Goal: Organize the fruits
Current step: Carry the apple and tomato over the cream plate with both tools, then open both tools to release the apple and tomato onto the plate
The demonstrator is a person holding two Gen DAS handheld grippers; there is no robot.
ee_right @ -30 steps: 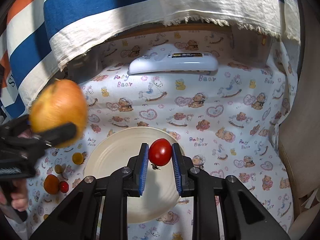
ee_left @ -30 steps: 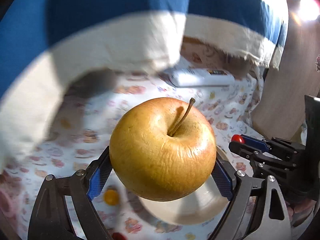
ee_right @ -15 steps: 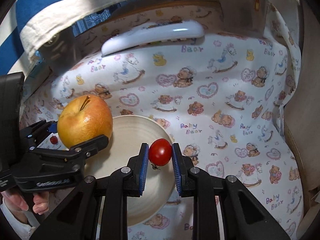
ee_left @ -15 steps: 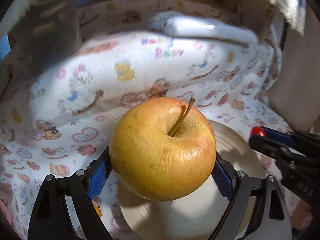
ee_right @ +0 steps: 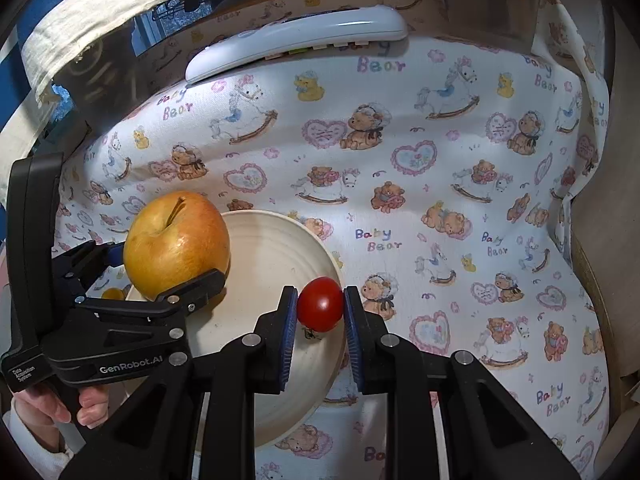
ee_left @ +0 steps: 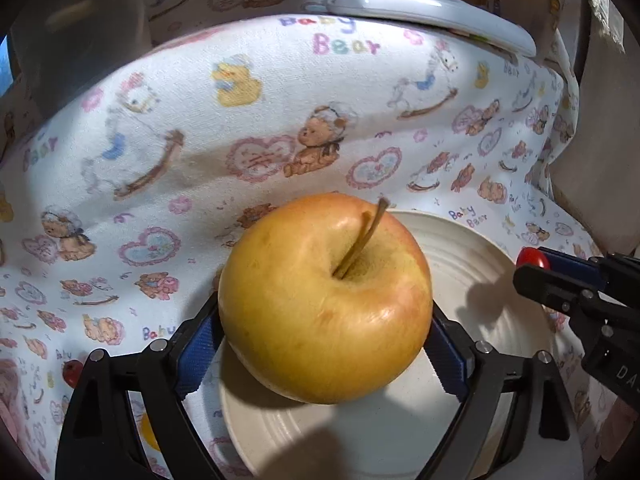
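Observation:
My left gripper (ee_left: 324,340) is shut on a big yellow-orange apple (ee_left: 324,300) and holds it over the left part of a cream plate (ee_left: 472,280). My right gripper (ee_right: 320,312) is shut on a small red tomato (ee_right: 320,304) above the plate's right rim (ee_right: 332,256). The apple (ee_right: 176,244) and the left gripper show at the left of the right wrist view. The right gripper with the tomato (ee_left: 530,258) shows at the right of the left wrist view.
A white remote control (ee_right: 296,36) lies at the back of the bear-print cloth (ee_right: 440,160). Small fruits lie left of the plate: a red one (ee_left: 72,372) and a yellow one (ee_right: 114,294). A striped cloth (ee_right: 80,20) hangs at the back left.
The left gripper has brought the apple down and rightward to just over the plate. Both grippers have come lower and closer to the plate; the right keeps the tomato.

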